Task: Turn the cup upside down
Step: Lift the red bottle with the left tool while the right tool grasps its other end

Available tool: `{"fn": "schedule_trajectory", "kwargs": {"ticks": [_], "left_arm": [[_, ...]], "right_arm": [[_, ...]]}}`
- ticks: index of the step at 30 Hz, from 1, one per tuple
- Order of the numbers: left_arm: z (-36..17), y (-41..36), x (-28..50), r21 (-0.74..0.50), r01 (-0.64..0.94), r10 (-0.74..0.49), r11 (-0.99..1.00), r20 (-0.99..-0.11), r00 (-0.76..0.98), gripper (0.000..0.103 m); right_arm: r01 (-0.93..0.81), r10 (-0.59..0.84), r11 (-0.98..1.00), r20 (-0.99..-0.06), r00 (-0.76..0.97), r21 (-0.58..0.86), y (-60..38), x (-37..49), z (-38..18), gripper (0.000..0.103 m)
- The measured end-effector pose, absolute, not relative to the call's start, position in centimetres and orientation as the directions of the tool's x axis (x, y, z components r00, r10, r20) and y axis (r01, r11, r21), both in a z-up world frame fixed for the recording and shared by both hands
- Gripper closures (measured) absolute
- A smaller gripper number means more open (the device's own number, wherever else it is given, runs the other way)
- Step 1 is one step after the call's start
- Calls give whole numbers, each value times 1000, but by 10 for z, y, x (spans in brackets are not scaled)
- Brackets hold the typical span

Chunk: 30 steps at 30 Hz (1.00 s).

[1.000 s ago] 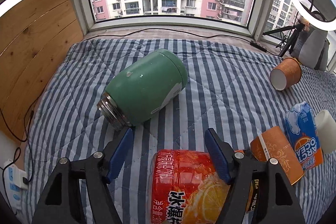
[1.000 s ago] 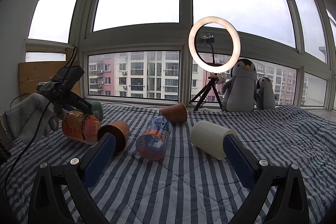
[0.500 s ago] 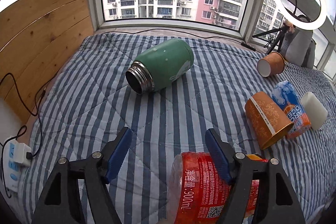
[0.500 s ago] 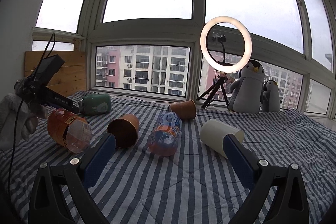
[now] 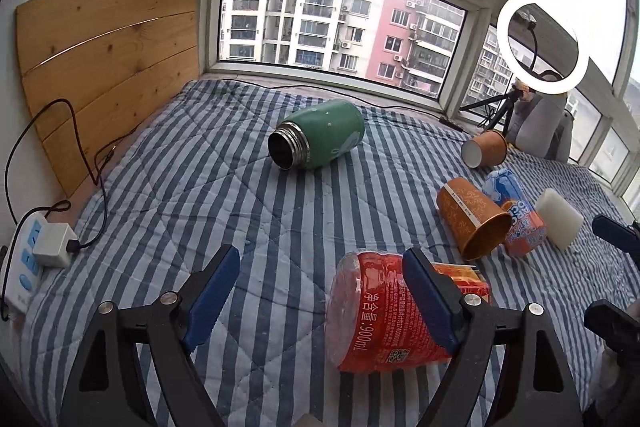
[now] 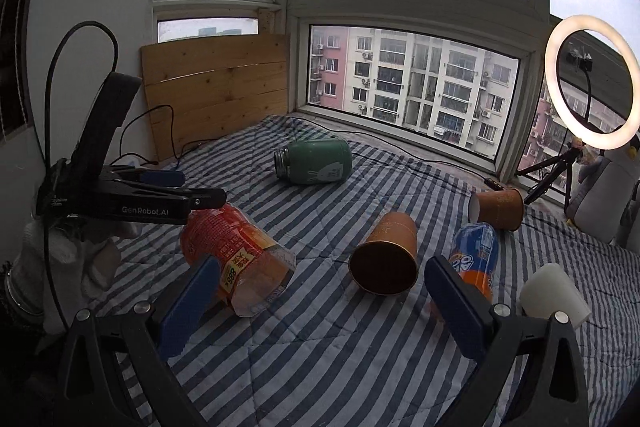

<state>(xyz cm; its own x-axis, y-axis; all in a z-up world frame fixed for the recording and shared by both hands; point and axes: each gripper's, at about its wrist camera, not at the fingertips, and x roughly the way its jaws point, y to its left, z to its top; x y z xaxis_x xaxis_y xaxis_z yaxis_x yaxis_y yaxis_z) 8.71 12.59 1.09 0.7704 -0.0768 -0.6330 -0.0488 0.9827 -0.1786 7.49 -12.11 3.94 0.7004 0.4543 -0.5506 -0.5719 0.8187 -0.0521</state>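
green flask (image 5: 320, 135) on side, mouth open | both grippers agape

Bay windows (image 5: 340, 27), wooden board (image 5: 108, 67), ring light (image 5: 542, 43)

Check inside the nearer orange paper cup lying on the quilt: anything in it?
In the right wrist view the nearer orange paper cup faces the camera on its side; its brown interior looks empty as far as visible. The deepest part is shadowed, so the bottom stays unconfirmed.
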Motion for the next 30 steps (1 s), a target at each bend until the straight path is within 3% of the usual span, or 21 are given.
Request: {"fn": "schedule_trajectory", "kwargs": {"ticks": [6, 12, 30], "left_arm": [[-8, 141, 39, -251, -69, -98, 965, -597, 797, 12], [-39, 137, 31, -335, -59, -179, 940, -634, 752, 12], [-48, 123, 51, -380, -47, -240, 924, -671, 701, 10]], "right_arm": [[-692, 511, 722, -659, 552, -19, -68, 122, 49, 2], [-771, 458, 632, -762, 457, -82, -21, 142, 27, 2], [-845, 383, 525, -858, 342, -102, 31, 157, 4, 2]]}}
